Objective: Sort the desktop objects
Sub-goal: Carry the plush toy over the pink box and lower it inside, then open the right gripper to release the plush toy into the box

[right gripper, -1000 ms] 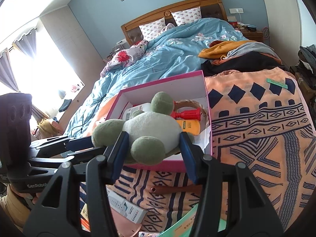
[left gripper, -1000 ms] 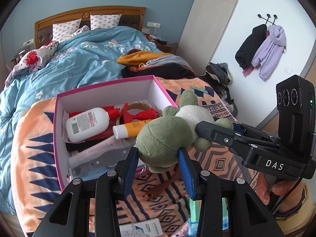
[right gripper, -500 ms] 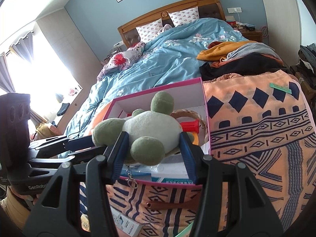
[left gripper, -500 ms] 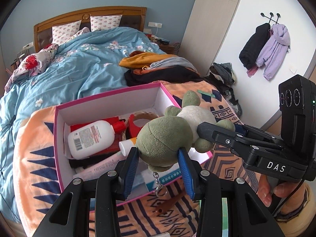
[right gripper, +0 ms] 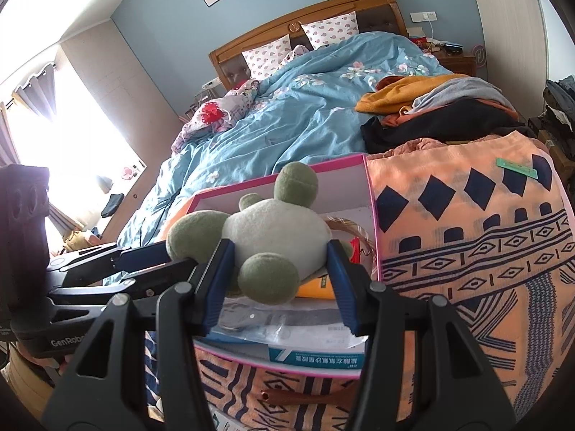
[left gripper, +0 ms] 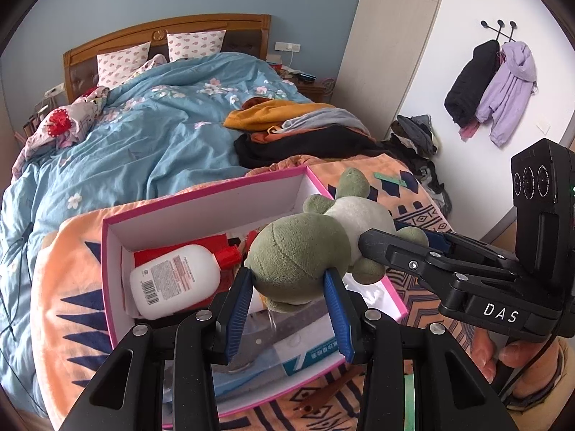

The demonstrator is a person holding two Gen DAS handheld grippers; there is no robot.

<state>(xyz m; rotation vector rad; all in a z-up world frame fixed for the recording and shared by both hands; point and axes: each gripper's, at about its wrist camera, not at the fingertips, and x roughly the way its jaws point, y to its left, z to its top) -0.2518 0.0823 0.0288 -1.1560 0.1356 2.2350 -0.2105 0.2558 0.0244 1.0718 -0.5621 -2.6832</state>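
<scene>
You hold one plush turtle [left gripper: 302, 255] clenched in both grippers, left [left gripper: 291, 309] and right [right gripper: 276, 280], above one pink box [left gripper: 201, 194] containing one white bottle [left gripper: 172, 280].

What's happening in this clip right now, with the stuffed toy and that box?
A person holds a plush turtle with both handheld grippers: the left gripper is clamped on its green head, the right gripper on its pale body. The toy hangs over a pink-rimmed box that sits on a patterned orange blanket. Inside the box lie a white bottle and other items.
</scene>
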